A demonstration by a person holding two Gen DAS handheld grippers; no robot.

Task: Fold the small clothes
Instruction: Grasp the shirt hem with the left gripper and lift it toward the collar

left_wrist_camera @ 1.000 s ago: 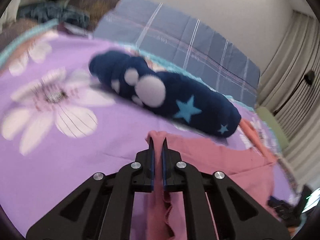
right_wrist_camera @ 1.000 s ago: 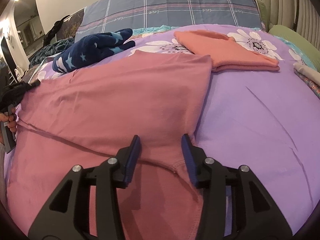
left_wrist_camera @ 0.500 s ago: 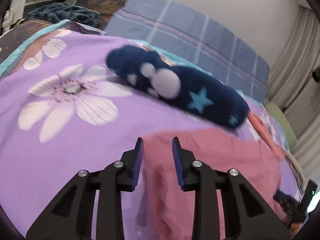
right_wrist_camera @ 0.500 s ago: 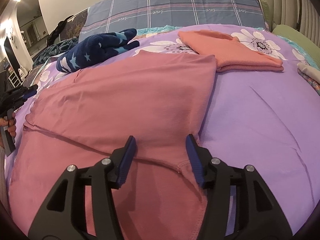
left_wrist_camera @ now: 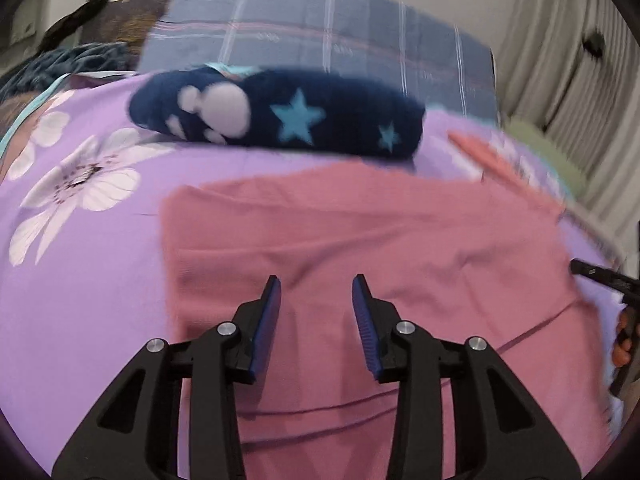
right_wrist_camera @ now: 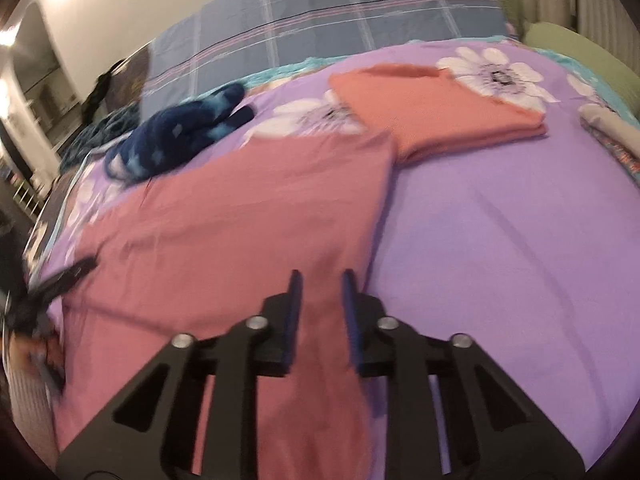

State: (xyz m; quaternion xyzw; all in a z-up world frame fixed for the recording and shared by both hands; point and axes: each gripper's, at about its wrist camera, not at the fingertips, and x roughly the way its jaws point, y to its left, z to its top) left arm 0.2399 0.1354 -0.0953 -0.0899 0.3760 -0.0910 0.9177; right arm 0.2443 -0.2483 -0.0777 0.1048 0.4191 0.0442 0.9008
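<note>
A pink garment (left_wrist_camera: 360, 232) lies spread flat on the purple floral bedsheet (left_wrist_camera: 80, 280). My left gripper (left_wrist_camera: 316, 292) hovers over its near-left part. Its jaws are opening, with nothing between them. In the right wrist view the same pink garment (right_wrist_camera: 240, 208) runs up between the fingers of my right gripper (right_wrist_camera: 320, 284). Those jaws are closing on a gathered ridge of its right edge, which is lifted slightly. The left gripper's tip (right_wrist_camera: 64, 276) shows at the garment's far left side.
A navy star-patterned fleece piece (left_wrist_camera: 280, 116) lies behind the pink garment. A folded orange garment (right_wrist_camera: 432, 108) sits at the back right, with another folded pile (right_wrist_camera: 612, 132) at the right edge. A plaid blue pillow (right_wrist_camera: 340, 20) and a green cushion (right_wrist_camera: 580, 52) border the bed.
My left gripper let go of the pink garment's corner, opened, and moved over the cloth. My right gripper narrowed from wide open onto the garment's edge and rose a little.
</note>
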